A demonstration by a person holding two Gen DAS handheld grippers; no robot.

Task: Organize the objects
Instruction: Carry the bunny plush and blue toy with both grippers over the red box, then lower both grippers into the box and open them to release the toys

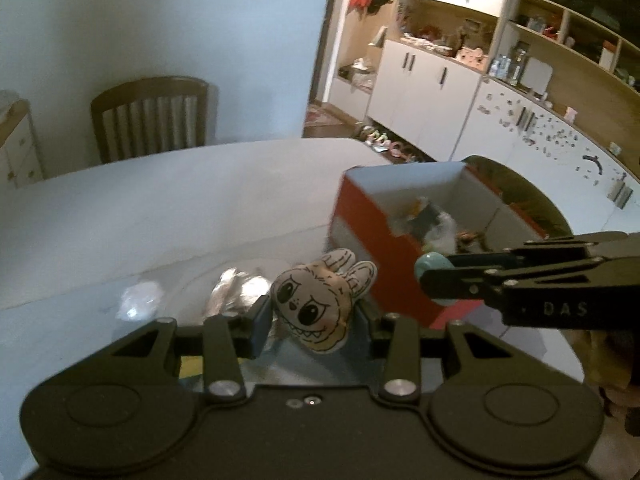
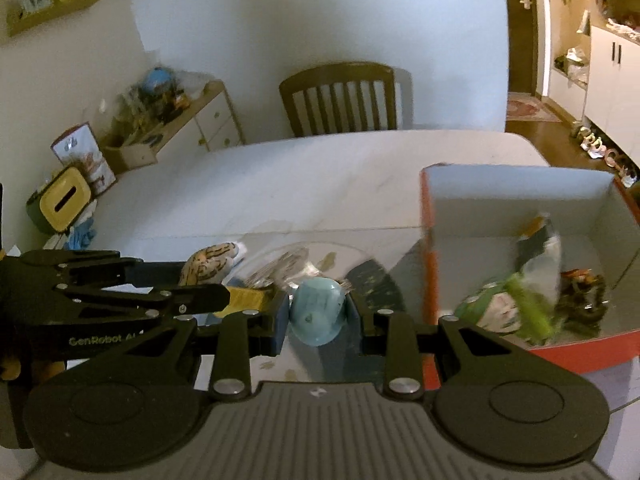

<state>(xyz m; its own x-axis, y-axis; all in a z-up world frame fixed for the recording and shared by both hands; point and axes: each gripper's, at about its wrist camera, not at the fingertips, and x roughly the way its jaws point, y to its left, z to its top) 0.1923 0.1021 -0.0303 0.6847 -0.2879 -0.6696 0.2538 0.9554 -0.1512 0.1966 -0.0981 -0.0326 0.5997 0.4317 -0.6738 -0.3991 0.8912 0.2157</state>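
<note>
A tan plush monster head (image 1: pixel 316 307) with big black eyes, jagged teeth and grey ears sits clamped between the left gripper's (image 1: pixel 313 322) fingers. The right gripper (image 2: pixel 318 316) grips a pale blue rounded plastic toy (image 2: pixel 317 312). Both hang above the white surface (image 2: pixel 320 184), beside the red-and-white open cardboard box (image 2: pixel 430 280). Lettering reads "DAS" and "GenRobot".

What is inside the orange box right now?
The orange box holds a green-and-white packet, a dark packet and a small dark item. Anything under them is covered.

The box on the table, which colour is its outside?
Red-orange outside, white inside; the right wrist view shows it best.
</note>
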